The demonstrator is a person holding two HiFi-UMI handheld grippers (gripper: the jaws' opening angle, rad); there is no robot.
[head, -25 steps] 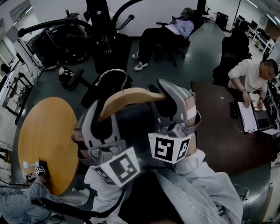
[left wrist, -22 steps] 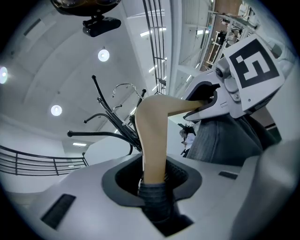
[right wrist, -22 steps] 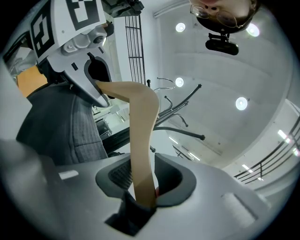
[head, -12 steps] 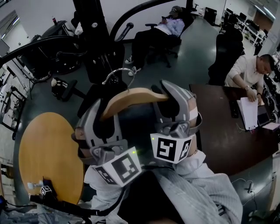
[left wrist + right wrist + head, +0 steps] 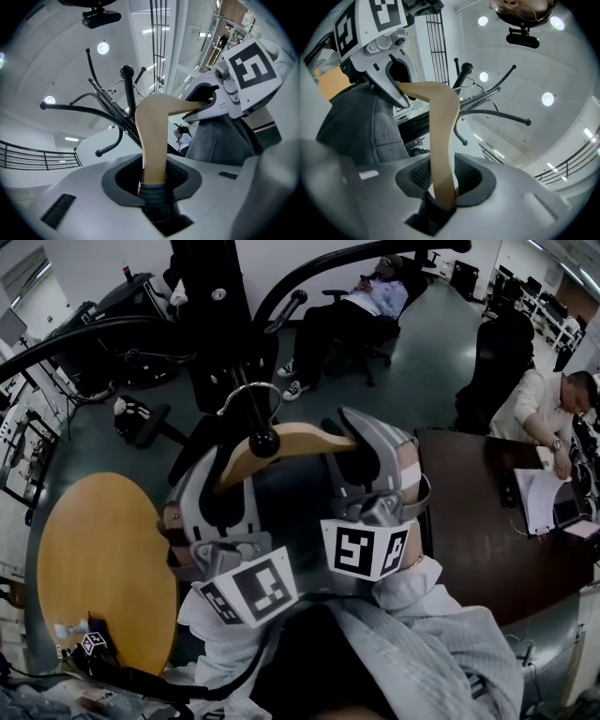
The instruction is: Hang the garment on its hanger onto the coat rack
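Both clamped — left claw (image 5: 152, 180), right claw (image 5: 443, 187) — on hanger (image 5: 300, 442).

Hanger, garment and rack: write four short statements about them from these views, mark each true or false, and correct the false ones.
1. The left tool and the right tool each clamp one end of the wooden hanger. True.
2. The hanger is bare. False: a dark garment hangs on it.
3. The rack is white. False: its pole and arms are black.
4. A round table stands at the left of the head view. True.
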